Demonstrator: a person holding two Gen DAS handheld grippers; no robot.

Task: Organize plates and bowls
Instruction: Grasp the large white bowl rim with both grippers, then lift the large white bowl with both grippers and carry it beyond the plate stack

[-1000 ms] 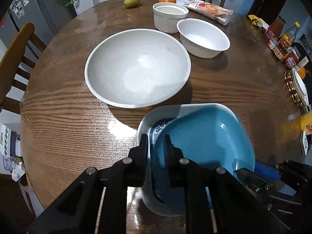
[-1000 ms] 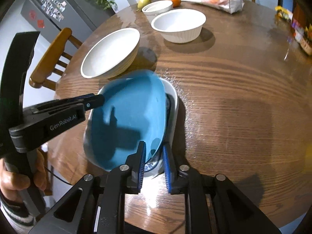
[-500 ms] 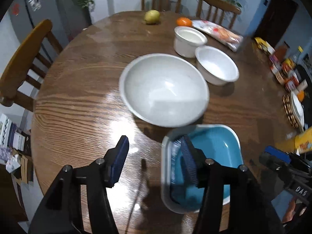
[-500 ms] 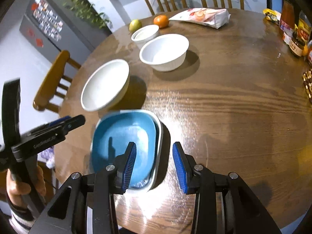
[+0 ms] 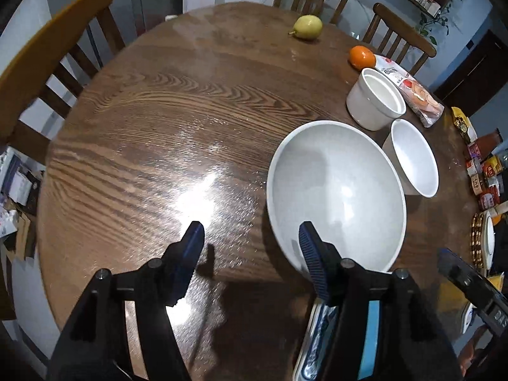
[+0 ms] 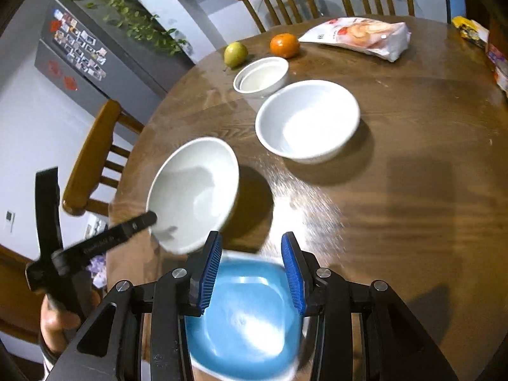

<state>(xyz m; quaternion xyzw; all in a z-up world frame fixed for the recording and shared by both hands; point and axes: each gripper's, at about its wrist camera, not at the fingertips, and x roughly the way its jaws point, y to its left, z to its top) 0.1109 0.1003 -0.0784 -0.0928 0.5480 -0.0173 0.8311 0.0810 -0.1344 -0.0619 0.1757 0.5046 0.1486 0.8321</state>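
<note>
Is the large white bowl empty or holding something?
Empty: the large white bowl shows only a bare glossy inside in both views.

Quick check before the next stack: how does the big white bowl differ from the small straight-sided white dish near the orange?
The big white bowl is far wider than the small white dish. The bowl's walls flare out in a shallow curve; the dish's walls stand nearly straight. The bowl sits near the stacked blue plate; the dish sits at the far side beside the orange. Both are white, upright and empty.
</note>
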